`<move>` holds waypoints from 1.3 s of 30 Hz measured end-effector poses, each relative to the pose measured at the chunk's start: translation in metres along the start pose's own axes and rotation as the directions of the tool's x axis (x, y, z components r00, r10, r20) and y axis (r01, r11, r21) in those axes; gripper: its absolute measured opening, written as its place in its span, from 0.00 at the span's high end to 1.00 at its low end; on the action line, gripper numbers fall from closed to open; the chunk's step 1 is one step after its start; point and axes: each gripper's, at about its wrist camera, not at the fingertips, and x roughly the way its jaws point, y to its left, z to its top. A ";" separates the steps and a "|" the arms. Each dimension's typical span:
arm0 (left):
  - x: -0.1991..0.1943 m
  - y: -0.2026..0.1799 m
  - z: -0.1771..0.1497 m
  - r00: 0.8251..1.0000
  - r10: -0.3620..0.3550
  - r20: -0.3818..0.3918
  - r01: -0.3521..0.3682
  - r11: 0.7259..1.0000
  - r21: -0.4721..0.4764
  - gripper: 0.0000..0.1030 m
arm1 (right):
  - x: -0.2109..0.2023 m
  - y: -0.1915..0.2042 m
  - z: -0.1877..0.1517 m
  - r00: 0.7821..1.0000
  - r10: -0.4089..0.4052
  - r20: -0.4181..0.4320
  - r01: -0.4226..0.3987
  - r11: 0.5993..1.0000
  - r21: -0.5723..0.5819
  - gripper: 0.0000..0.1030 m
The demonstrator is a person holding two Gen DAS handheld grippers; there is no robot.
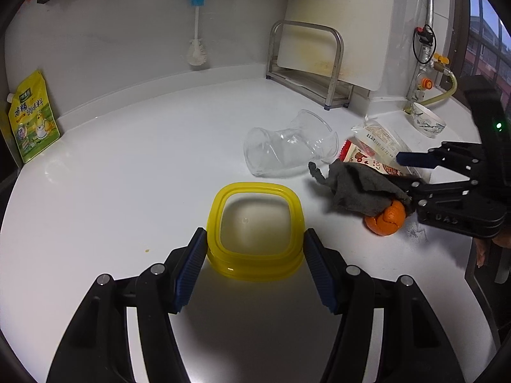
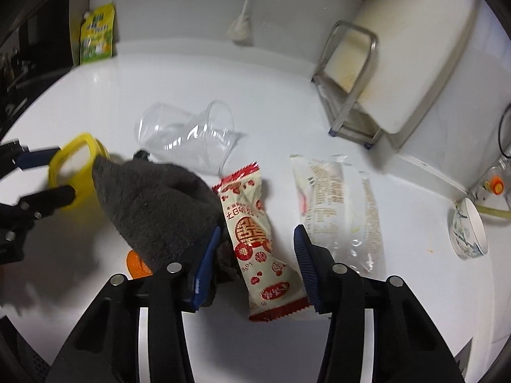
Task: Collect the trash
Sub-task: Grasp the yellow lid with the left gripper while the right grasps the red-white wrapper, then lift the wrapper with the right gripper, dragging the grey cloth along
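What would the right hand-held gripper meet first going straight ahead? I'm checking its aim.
Probably the red-and-cream snack wrapper lying between its open fingers, with the grey cloth just left of that line; depth is unclear.

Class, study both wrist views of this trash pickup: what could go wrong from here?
1. The right hand-held gripper straddles the red-and-white snack wrapper, but the grey cloth bunches against one pad, so it may get pinched too.
2. The cloth covers the orange peel, which could be missed.
3. The yellow container might slip from the left hand-held gripper.
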 end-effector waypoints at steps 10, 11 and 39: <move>-0.003 0.001 0.001 1.000 -0.006 0.005 0.006 1.000 -0.006 0.42 | 0.009 -0.001 0.003 0.999 0.013 -0.050 -0.011 0.999 0.037 0.76; -0.005 0.001 0.001 1.000 -0.004 0.008 0.004 1.000 -0.006 0.42 | 0.008 -0.002 0.003 0.999 0.018 -0.047 -0.015 0.999 0.049 0.79; -0.121 -0.015 -0.047 0.997 -0.046 0.062 0.043 0.998 0.046 0.42 | -0.110 0.028 -0.088 0.995 0.053 0.086 -0.088 0.871 0.483 0.82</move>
